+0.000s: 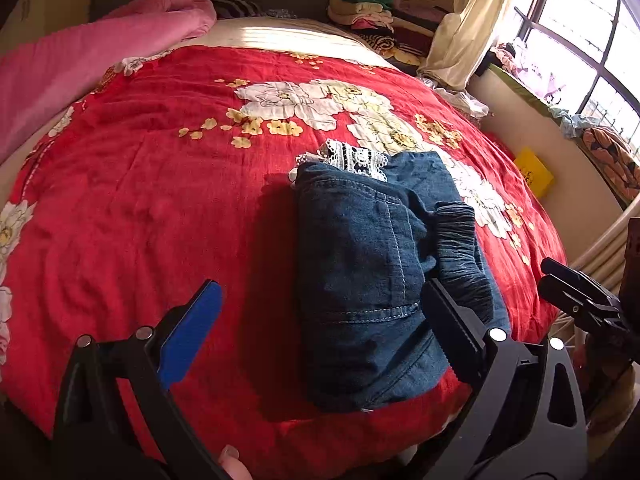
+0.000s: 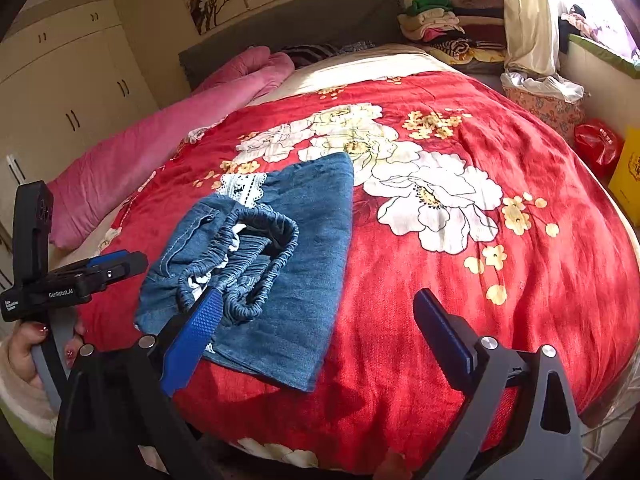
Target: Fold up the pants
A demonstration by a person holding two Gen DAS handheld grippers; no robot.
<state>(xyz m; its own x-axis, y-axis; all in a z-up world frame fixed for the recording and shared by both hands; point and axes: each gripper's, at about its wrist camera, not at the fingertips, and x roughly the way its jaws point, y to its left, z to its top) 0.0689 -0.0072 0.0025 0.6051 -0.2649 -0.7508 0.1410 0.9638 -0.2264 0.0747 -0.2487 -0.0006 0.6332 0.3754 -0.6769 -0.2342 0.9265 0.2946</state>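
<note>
While both cameras look down across the bed, I count one pair of pants [image 1: 372, 280]: blue denim, folded into a compact bundle on the near part of the red floral blanket [image 1: 160, 200]. One strip of white lace trim [image 1: 356, 158] pokes out at the bundle's far end. In the right wrist view the gathered elastic waistband [image 2: 256, 256] lies on top of the fold, open and facing me.

I have two grippers in play. My left gripper [image 1: 320, 320] stands spread wide with nothing clamped: its blue-padded finger [image 1: 192, 332] hangs over bare blanket to the left of the bundle, and its black toothed finger [image 1: 452, 332] sits over the bundle's right side, near the waistband. Whether that finger touches the denim I cannot tell. My right gripper [image 2: 320, 332] is likewise spread and grips nothing. Its blue finger [image 2: 196, 332] lies across the near edge of the waistband in the picture, and its other finger [image 2: 444, 332] is over plain red blanket, well to the right of the pants.

Each camera catches the other tool at the frame's edge. One hand [image 2: 28, 344] shows in the right view, wrapped round the left tool's handle.

Beyond the pants I count one rolled pink quilt [image 1: 80, 60] along the far left, one stack of folded clothes [image 1: 372, 12] at the far right corner, one cream curtain [image 1: 468, 28] beside the window, and one yellow bag [image 2: 628, 176] on the floor to the right.
</note>
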